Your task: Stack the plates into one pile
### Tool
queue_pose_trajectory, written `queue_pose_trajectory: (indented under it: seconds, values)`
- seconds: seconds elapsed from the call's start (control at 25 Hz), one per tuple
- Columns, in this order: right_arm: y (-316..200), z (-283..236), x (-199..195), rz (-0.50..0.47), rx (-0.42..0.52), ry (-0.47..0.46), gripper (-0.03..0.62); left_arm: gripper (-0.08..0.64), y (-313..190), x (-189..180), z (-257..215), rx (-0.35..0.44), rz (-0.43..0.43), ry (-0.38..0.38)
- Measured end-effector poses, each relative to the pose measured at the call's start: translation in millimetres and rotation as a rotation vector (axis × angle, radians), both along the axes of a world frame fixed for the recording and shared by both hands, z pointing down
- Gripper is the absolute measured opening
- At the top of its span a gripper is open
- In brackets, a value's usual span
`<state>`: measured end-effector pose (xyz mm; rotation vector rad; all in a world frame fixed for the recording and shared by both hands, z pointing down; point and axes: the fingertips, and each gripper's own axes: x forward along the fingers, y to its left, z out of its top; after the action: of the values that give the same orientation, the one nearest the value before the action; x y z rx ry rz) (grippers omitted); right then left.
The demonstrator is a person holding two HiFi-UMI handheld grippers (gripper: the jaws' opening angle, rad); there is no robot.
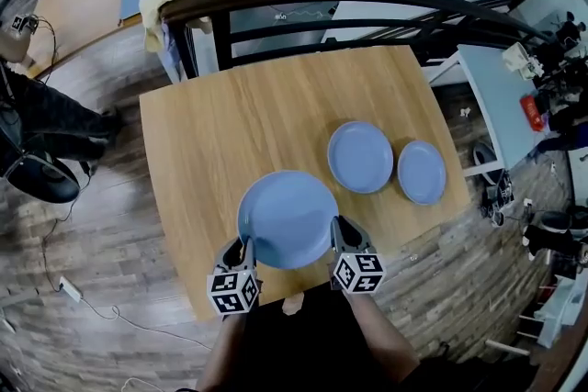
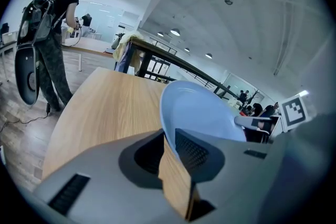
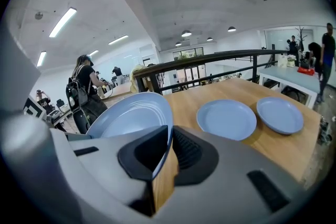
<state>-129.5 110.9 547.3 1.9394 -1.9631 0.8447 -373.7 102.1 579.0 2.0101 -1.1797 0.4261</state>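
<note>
Blue big plate [image 1: 287, 218]: held over the near edge of the table [image 1: 211, 133].
Left gripper [image 2: 169, 145]: clamped on its left rim.
Right gripper [image 3: 169, 145]: clamped on its right rim.
Mid plate [image 1: 360, 157]: flat on the table, right.
Small plate [image 1: 421, 172]: just beside it.

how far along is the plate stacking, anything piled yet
Done: nothing is piled. The medium plate and small plate lie side by side on the table, not overlapping.
In hand: the large plate is clamped at opposite rims by the left gripper and right gripper, apparently raised off the table.
Left: bringing all three plates together into one pile.
</note>
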Motion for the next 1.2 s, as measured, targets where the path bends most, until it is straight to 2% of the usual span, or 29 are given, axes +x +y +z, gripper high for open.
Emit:
queue_pose_trajectory:
  seconds: [0.32, 0.52, 1.2]
  values:
    - [-5.0, -16.2, 21.3, 0.017, 0.042, -0.004, 0.048, 0.077, -11.9, 20.4, -20.0, 0.055, 0.002, 0.002]
    - [-14.2, -17.9, 44.5, 0.006, 0.050, -0.012, 0.048, 0.075, -22.6, 43.9, -21.6, 0.063, -0.008, -0.010]
    - [-65.7, -12.0, 191.7, 0.021, 0.040, -0.044, 0.047, 0.074, -71.6, 190.3, -17.9, 0.046, -0.025, -0.018]
